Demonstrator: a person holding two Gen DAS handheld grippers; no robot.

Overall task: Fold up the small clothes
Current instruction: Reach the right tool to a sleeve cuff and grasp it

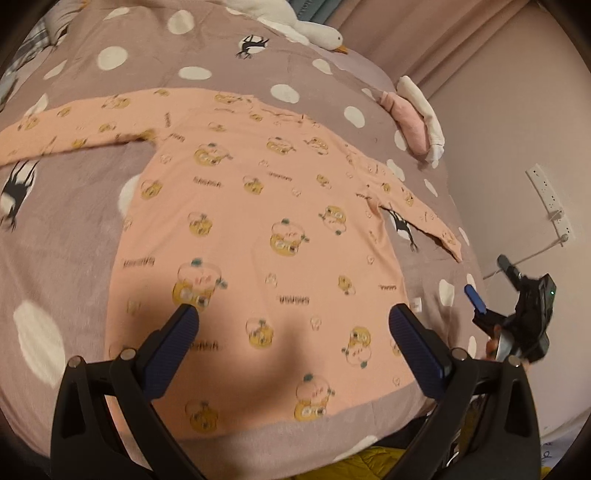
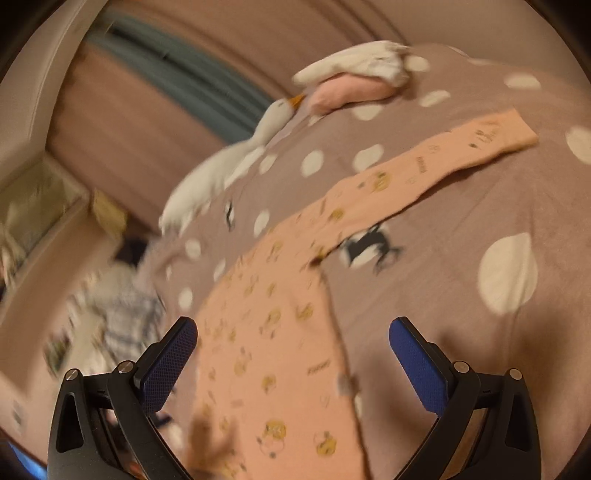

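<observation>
A small peach long-sleeved top (image 1: 258, 206) with yellow cartoon prints lies spread flat on the mauve polka-dot bedspread (image 1: 66, 229), both sleeves stretched out sideways. My left gripper (image 1: 293, 314) is open and empty, hovering above the top's lower half near its hem. The right gripper (image 1: 517, 317) shows in the left wrist view off the bed's right edge. In the right wrist view the right gripper (image 2: 293, 328) is open and empty above the top's (image 2: 273, 332) side edge, with one sleeve (image 2: 443, 158) reaching away. That view is blurred.
A white plush goose (image 1: 295, 22) lies at the far end of the bed; it also shows in the right wrist view (image 2: 229, 162). Folded pink and white clothes (image 1: 417, 122) are piled at the far right edge. A power strip (image 1: 550, 199) hangs on the wall.
</observation>
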